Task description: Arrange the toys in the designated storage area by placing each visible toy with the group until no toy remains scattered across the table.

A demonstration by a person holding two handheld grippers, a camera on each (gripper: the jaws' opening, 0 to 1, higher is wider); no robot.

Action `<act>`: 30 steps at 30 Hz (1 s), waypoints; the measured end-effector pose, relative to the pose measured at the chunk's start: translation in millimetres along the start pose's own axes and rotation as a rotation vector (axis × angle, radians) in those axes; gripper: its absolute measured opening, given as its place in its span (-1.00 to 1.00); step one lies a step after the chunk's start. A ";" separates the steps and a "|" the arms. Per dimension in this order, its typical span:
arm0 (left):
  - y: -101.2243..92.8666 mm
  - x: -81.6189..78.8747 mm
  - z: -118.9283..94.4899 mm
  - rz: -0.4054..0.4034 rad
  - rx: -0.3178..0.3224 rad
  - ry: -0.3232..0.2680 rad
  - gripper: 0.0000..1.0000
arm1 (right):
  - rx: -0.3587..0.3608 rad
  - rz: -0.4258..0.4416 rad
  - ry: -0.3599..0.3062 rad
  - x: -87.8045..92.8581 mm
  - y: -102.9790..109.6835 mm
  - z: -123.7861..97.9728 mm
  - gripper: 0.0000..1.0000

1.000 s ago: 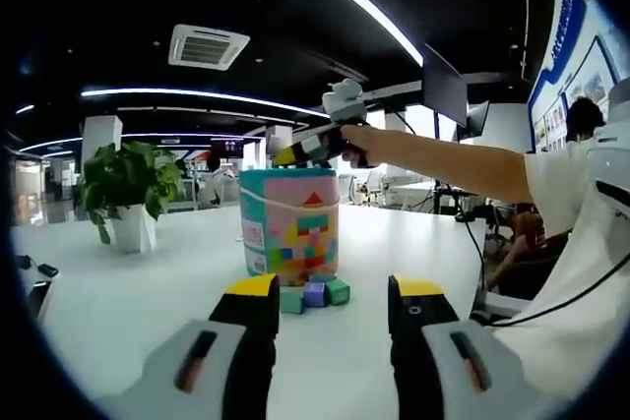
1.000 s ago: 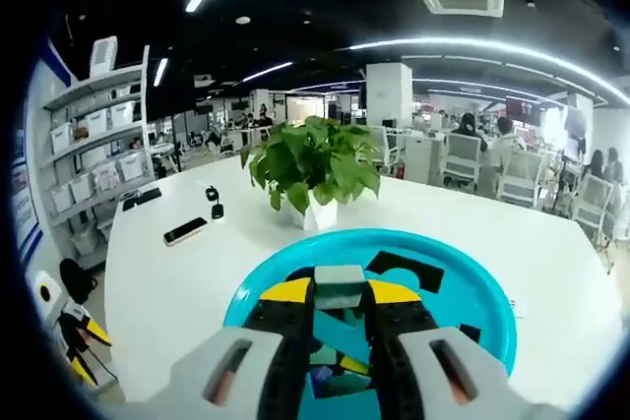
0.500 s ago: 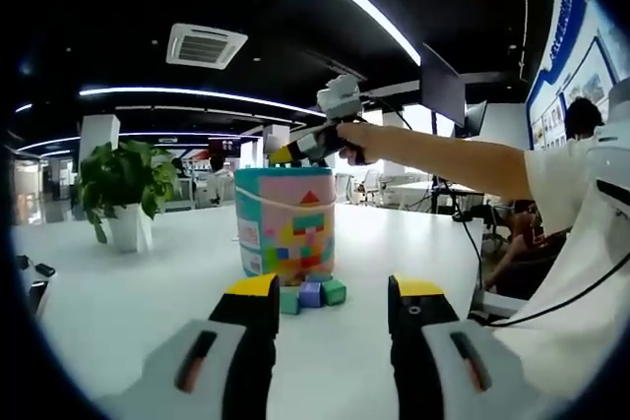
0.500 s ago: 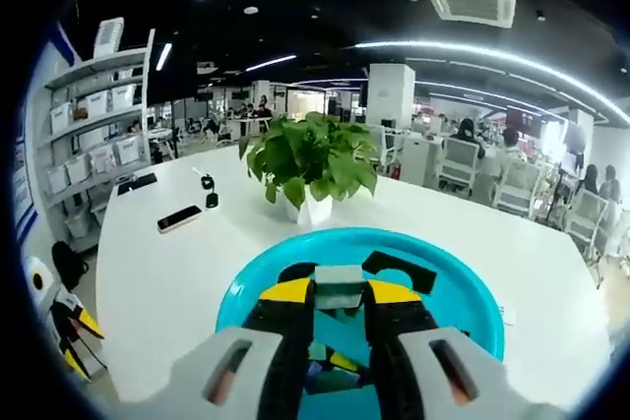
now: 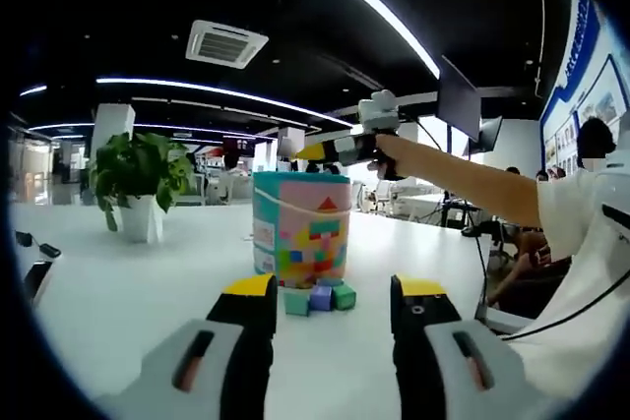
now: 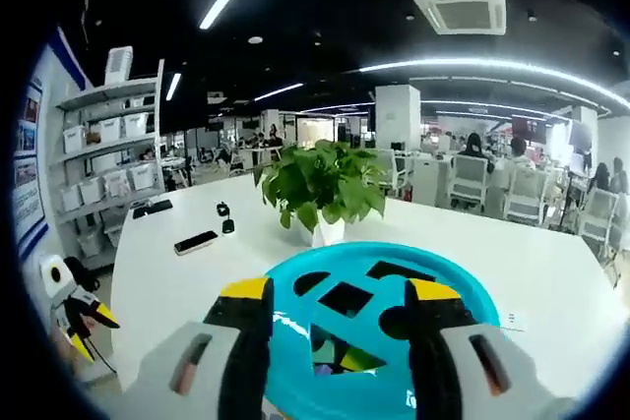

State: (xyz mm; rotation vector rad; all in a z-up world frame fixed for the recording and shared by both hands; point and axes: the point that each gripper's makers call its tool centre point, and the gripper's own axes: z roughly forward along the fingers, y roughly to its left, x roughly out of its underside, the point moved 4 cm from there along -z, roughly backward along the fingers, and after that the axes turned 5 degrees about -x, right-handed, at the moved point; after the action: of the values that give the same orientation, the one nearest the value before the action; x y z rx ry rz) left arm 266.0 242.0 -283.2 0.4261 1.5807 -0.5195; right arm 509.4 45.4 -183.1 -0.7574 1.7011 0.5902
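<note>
A round toy bucket [image 5: 299, 226] with a colourful block print stands on the white table. Three small blocks [image 5: 320, 298], two green and one purple, lie at its foot, just beyond my open, empty left gripper [image 5: 335, 290]. A person's hand holds my right gripper [image 5: 313, 152] over the bucket's top. In the right gripper view, that gripper [image 6: 340, 292] stands open and empty just above the bucket's teal lid [image 6: 354, 251] with shape cut-outs. Coloured blocks [image 6: 340, 356] show inside through one cut-out. The left gripper [image 6: 77, 314] appears low at the left edge.
A potted plant [image 6: 320, 184] stands beyond the bucket, seen too in the left gripper view [image 5: 138, 179]. A phone [image 6: 195, 241] and small dark items lie further back on the table. The person's arm [image 5: 472, 184] reaches in from the right. Shelves and office chairs surround the table.
My right gripper has opened; the grey-green block it held over the lid is gone from its jaws. The left gripper stays open, its view shifted slightly.
</note>
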 end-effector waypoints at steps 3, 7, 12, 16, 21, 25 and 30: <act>-2.8 3.7 -2.5 0.004 0.020 0.024 -0.06 | -0.003 -0.009 -0.007 5.5 0.5 -13.6 0.32; -6.7 9.2 -1.2 -0.010 0.046 0.053 0.02 | -0.015 -0.003 -0.014 11.4 -0.2 -32.7 0.31; -8.3 13.5 5.2 -0.013 0.032 0.078 0.14 | -0.073 0.010 -0.100 5.8 6.4 -57.7 0.22; -8.4 16.4 7.4 -0.016 0.032 0.090 0.14 | -0.116 -0.041 -0.132 5.3 22.1 -76.6 0.25; -8.1 8.0 3.3 -0.084 0.040 0.031 0.18 | -0.099 -0.105 -0.111 20.6 33.2 -102.4 0.17; -11.7 -7.0 -0.5 -0.129 0.090 -0.015 0.08 | -0.120 -0.114 -0.129 34.4 39.4 -127.0 0.22; -5.2 -1.2 3.8 -0.057 0.054 0.031 0.13 | -0.107 -0.068 -0.222 48.7 46.4 -158.7 0.16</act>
State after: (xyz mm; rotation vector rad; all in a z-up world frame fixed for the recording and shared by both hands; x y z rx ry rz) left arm 266.3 235.6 -281.8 0.4330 1.6150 -0.6026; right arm 364.1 -46.9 -190.9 -0.7922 1.4436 0.6956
